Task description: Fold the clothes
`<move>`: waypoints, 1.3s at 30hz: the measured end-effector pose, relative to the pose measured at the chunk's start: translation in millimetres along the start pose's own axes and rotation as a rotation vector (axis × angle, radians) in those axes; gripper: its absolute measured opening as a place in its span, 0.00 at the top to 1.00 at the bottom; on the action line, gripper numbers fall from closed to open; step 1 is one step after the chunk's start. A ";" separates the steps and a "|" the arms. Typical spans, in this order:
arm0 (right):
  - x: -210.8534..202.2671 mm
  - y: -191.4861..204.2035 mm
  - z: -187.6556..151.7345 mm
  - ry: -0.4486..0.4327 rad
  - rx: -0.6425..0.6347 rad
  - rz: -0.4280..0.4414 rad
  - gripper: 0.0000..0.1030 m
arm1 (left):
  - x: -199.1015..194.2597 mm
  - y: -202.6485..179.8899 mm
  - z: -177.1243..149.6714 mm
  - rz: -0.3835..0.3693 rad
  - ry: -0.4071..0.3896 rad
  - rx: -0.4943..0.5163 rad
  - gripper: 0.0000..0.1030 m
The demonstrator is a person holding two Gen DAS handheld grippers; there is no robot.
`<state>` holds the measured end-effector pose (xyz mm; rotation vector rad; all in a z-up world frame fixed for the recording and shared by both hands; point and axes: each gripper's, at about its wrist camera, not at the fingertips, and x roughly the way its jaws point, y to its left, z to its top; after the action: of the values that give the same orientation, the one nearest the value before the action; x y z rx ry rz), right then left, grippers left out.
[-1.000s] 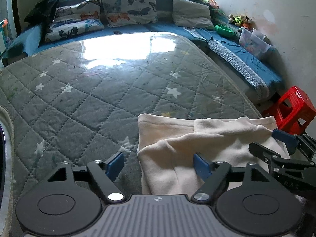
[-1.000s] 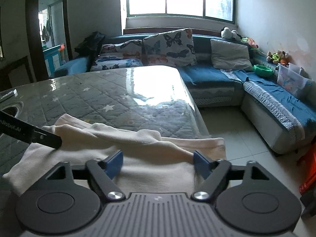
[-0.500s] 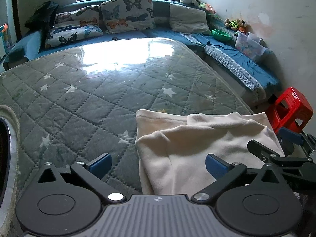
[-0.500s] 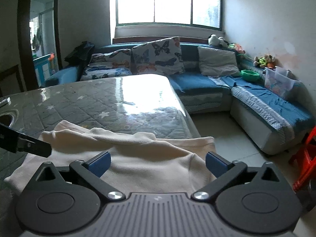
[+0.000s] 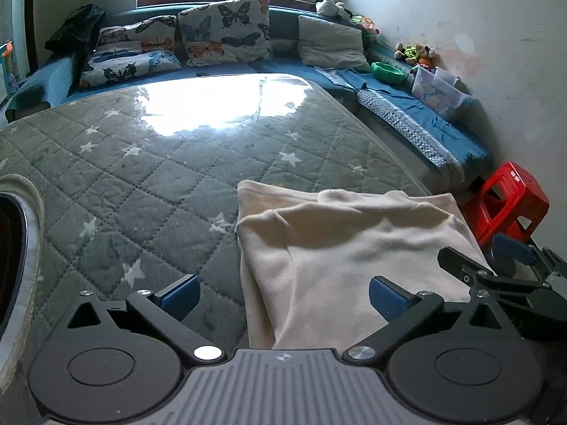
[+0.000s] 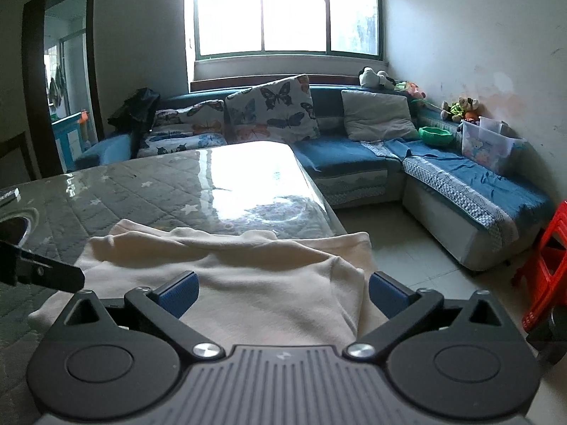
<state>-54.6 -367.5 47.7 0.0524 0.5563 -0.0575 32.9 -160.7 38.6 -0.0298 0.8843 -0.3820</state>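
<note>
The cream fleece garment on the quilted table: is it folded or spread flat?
Folded: the cream fleece garment shows one layer lapped over another.

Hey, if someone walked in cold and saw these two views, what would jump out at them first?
Probably the cream garment, lying folded at the near right corner of the star-quilted grey table, with both claws open above it. Then the butterfly cushions on the blue corner sofa under the bright window.
</note>
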 end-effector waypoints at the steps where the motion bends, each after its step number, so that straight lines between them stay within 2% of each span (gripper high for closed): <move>1: -2.9 1.4 -0.4 -0.006 0.005 0.004 0.00 | -2.1 -0.5 -2.1 0.000 -0.003 0.000 0.00; 6: -18.1 9.3 -5.6 -0.045 0.003 0.006 0.00 | -10.1 -0.8 -8.8 0.005 -0.016 -0.001 0.00; 14: -28.3 17.7 -14.4 -0.014 0.002 -0.011 0.00 | -26.3 -4.5 -21.8 0.026 -0.062 0.020 0.00; 21: -36.9 22.6 -26.8 0.004 0.017 -0.015 0.00 | -32.9 -9.6 -37.6 0.026 -0.056 0.068 0.00; 26: -43.8 29.7 -33.8 0.003 0.005 -0.022 0.00 | -37.9 -7.1 -46.6 0.000 -0.034 0.047 0.00; 39: -61.3 43.0 -49.4 0.020 0.041 0.007 0.00 | -47.1 -11.6 -64.1 0.026 0.007 0.048 0.00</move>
<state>-129.5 -319.0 39.7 0.0953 0.5747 -0.0620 -46.2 -147.3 35.0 0.0270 0.8810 -0.3786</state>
